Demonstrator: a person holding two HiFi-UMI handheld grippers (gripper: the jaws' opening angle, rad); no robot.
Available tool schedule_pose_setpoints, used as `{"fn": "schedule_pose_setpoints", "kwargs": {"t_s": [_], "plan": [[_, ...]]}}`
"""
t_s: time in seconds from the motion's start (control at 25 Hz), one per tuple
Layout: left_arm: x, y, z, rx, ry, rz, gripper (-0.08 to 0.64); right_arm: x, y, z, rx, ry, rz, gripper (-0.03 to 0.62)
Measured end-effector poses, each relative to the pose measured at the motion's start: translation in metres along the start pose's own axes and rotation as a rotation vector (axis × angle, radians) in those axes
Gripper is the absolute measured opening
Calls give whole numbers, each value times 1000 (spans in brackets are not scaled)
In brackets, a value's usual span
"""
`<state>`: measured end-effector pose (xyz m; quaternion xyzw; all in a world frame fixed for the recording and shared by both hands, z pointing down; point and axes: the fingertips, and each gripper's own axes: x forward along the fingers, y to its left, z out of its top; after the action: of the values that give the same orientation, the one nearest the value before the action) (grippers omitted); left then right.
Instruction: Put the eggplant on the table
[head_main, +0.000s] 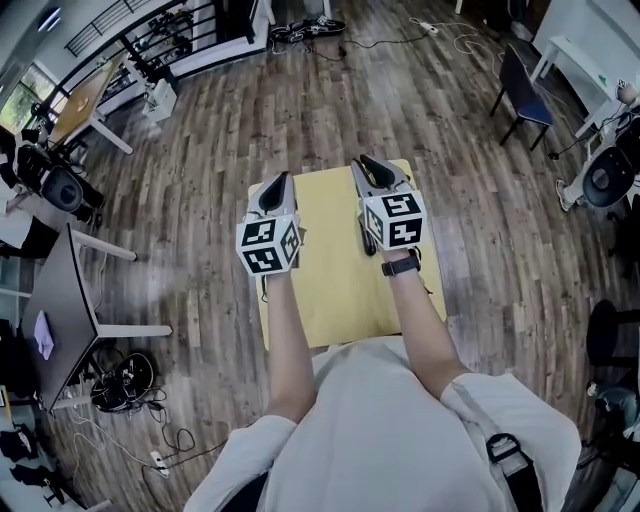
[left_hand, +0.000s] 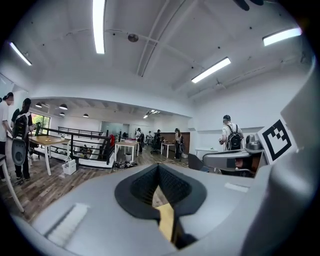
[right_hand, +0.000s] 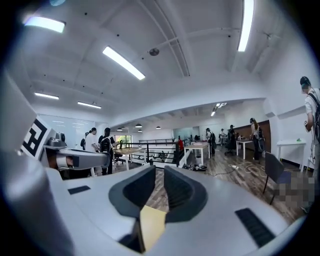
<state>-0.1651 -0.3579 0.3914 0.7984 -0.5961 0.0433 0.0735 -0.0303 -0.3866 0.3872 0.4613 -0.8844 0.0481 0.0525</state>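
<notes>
Plainly, the left gripper (left_hand: 158, 169) has its jaws pressed together at the tips with nothing between them, while the right gripper (right_hand: 160, 170) has its jaws a narrow gap apart, also empty. Both hover side by side above the yellow table (head_main: 335, 285). No view shows the eggplant.

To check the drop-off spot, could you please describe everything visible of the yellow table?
The yellow table has a flat, matte, pale yellow rectangular top, plain and unmarked. It stands on the dark wood-plank floor directly before the person, whose arms, left gripper and right gripper, held above it, hide parts of it. Nothing lies on the visible part. Its legs are hidden.
</notes>
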Motion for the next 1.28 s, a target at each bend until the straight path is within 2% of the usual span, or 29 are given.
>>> {"fn": "schedule_pose_setpoints", "kwargs": {"t_s": [0.24,0.6,1.28], "plan": [[-13,4,19,10,-40,13,9,-15,-5,23,6,-60,-18,38],[-22,2,29,32,-69,4,9,-33,-15,33,-17,-104,-82,17],[-24,9,45,15,-120,7,9,-39,-26,33,-49,-106,-129,14]]}}
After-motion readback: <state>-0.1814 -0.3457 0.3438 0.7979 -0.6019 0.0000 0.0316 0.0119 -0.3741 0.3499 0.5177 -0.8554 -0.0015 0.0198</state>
